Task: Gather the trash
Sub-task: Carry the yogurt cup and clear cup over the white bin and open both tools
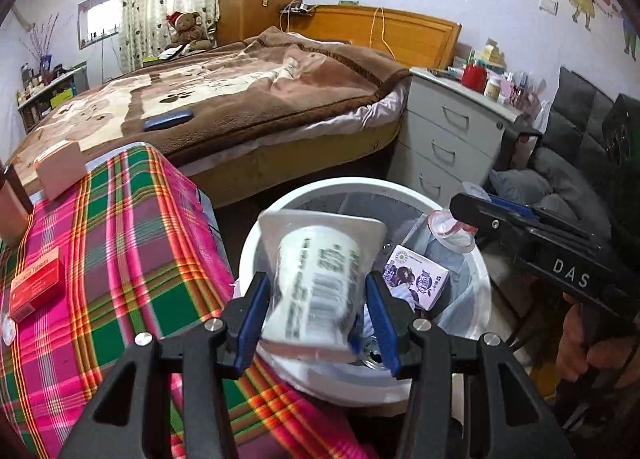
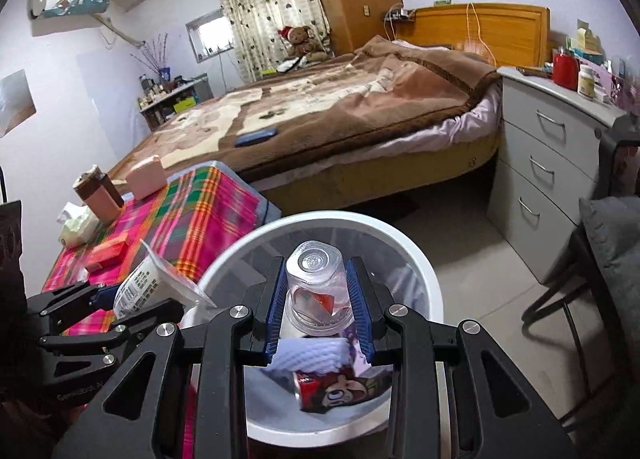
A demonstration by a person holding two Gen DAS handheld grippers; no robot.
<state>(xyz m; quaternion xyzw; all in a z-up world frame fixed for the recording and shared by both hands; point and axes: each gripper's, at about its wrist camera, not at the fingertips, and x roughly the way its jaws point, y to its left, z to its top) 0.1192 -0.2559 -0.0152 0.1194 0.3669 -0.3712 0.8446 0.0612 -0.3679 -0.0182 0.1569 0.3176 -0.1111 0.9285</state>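
Left gripper [image 1: 316, 315] fingers clamped on white yogurt cup [image 1: 320, 279], above white bin [image 1: 476, 259] rim. Right gripper [image 2: 318, 309] fingers gripping clear plastic cup [image 2: 316, 291] over bin; carton, can inside.

A bed [image 2: 340, 107] with a brown blanket [image 1: 224, 87] fills the middle of the room. On the blanket near the bed's near edge lies a blue case [image 2: 256, 137]. At the bed's far side a teddy bear [image 2: 299, 41] sits before a curtain [image 2: 272, 15]. A wooden headboard [image 2: 492, 31] stands at the bed's head, and just beside that end is a grey drawer unit [image 2: 548, 163] with a red jar [image 2: 565, 69] on top. Near the bed's foot a table under a plaid cloth [image 1: 120, 227] carries a pink box [image 2: 146, 175], a brown jar [image 2: 98, 191] and a red box [image 1: 36, 283].
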